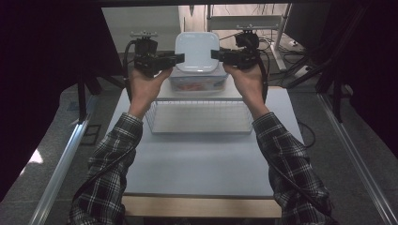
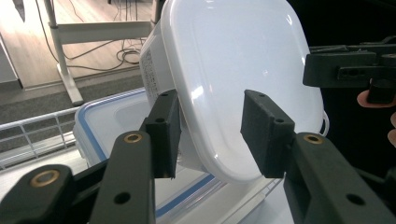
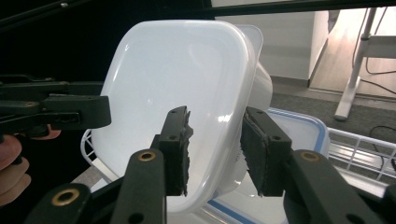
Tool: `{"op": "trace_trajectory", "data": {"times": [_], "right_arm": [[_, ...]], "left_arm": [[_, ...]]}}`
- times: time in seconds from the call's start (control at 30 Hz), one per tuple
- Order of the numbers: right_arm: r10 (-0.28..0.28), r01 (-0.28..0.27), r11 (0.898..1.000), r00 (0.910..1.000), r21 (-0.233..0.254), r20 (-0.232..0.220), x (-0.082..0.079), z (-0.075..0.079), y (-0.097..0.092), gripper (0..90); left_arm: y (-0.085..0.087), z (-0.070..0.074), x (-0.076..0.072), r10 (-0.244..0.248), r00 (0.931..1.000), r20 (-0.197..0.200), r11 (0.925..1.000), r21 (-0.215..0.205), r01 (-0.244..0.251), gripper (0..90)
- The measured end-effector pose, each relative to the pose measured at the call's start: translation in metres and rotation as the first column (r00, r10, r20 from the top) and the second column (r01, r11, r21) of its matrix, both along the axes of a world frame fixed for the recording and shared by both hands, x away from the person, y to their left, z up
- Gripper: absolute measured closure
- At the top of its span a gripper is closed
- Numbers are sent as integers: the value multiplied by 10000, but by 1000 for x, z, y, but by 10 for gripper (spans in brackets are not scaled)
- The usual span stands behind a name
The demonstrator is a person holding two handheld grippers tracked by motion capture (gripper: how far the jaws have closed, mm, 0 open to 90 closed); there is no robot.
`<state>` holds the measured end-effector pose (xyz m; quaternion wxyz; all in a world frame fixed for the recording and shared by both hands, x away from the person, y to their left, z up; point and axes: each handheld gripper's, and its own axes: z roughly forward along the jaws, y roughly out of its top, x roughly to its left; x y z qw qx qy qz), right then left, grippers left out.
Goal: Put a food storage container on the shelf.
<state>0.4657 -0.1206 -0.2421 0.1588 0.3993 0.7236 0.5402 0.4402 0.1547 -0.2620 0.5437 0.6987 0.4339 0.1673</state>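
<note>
A wire basket sits on the table; behind it a blue-rimmed box carries the white lidded tub on top. The left gripper and right gripper flank that tub, each with jaws parted astride its rim, pads not pressing.

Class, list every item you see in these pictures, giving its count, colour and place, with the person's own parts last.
White lidded tub: one, white, on top of the blue-rimmed box.
Blue-rimmed box: one, clear with blue-edged lid, on the rack's top.
Wire rack: one, white, far half of the table.
Table: one, pale grey top.
Left hand-held gripper: one, black, at the tub's left edge.
Right hand-held gripper: one, black, at its right edge.
Sleeves: two, checked black and white.
</note>
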Motion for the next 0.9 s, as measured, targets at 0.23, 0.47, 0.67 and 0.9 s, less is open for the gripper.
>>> {"op": "trace_trajectory", "data": {"times": [0.23,0.47,0.67,0.9], "right_arm": [[-467,474,9975,9988,-533,147,3,0,8,607],[-437,436,9984,9990,-366,-25,6,0,7,614],[-460,458,9986,9989,-260,-67,9,-1,6,614],[-501,500,9987,9986,-36,-144,13,-3,3,576]], "left_arm": [[-2,2,4,157,9997,-178,9998,92,-155,512],[-3,5,9,528,9986,101,9978,406,-532,482],[-3,6,17,712,9974,121,9966,406,-716,464],[-2,3,23,821,9964,230,9963,219,-826,426]]}}
